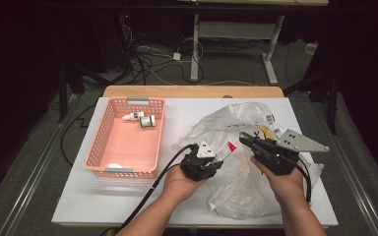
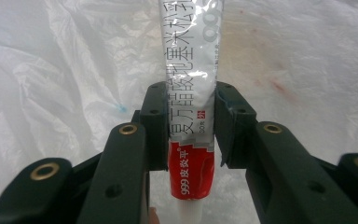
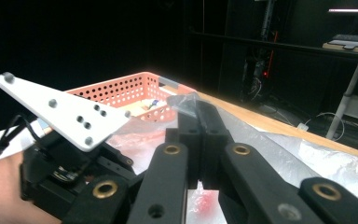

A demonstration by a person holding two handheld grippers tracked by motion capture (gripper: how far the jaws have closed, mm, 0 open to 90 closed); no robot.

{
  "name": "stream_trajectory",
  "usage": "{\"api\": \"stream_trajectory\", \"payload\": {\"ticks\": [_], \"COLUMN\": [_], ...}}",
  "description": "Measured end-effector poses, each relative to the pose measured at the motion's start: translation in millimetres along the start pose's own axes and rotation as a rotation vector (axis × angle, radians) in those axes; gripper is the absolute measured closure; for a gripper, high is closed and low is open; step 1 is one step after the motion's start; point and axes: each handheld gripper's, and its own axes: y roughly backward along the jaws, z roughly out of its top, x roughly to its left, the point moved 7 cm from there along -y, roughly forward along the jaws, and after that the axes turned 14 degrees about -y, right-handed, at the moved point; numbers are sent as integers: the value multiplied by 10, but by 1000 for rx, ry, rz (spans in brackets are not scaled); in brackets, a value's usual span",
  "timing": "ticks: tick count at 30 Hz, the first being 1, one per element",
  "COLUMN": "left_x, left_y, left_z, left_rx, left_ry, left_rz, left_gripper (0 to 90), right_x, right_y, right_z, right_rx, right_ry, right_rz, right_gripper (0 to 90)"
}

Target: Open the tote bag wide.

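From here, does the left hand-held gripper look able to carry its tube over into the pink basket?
Probably yes: the left hand-held gripper is clamped on the tube, and the pink basket sits open-topped beside it.

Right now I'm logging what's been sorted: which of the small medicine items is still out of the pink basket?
The red-and-white ointment tube, clamped in the left gripper; both small white bottles lie inside the pink perforated plastic basket.

A white table [image 1: 78, 196] with a wooden far edge carries a pink basket [image 1: 98, 147] on its left, holding 2 small bottles [image 1: 141, 118], and a crumpled clear plastic bag [image 1: 236, 191] on its right.
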Motion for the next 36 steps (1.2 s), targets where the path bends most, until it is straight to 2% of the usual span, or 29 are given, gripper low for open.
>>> {"api": "stream_trajectory", "payload": {"ticks": [5,10,11,12,14,15,18,21,24,27,29,32,35,36], "left_x": [24,23,27,27,29,32,39,39,41,48,52,41,56,46], "left_y": [-144,-289,-327,-346,-414,-454,-518,-570,-612,-662,-678,-715,-727,-757], "left_z": [37,103,122,126,140,134,121,126,117,112,95,102,76,94], "left_rx": [-2,3,1,9,9,19,29,25,37,38,57,42,63,37], "left_ry": [8,-1,-3,-13,-3,-5,-10,8,-7,1,-16,11,-8,27], "left_rz": [4,0,11,6,15,5,-2,1,-3,-8,-13,-3,-12,3], "left_gripper": [668,668,668,668,668,667,667,665,664,664,664,664,664,663], "right_x": [-7,-27,-29,-35,-47,-51,-63,-70,-72,-67,-67,-77,-81,-83], "right_y": [-5,-11,-11,-7,-5,-3,0,1,-3,-6,-4,2,-1,-1], "right_z": [0,1,2,2,5,4,-4,0,-2,-5,-4,-3,-6,-8], "right_rx": [-1,-3,-5,-5,-8,-8,-4,-7,-7,-6,-7,-6,-7,-5], "right_ry": [1,-1,-3,-4,-2,-5,-8,-10,-9,-11,-11,-15,-15,-18], "right_rz": [-1,-3,-2,-4,-4,-5,-7,-7,-8,-8,-9,-10,-9,-10], "right_gripper": [900,900,900,900,900,900,900,900,900,900,900,900,900,900]}}
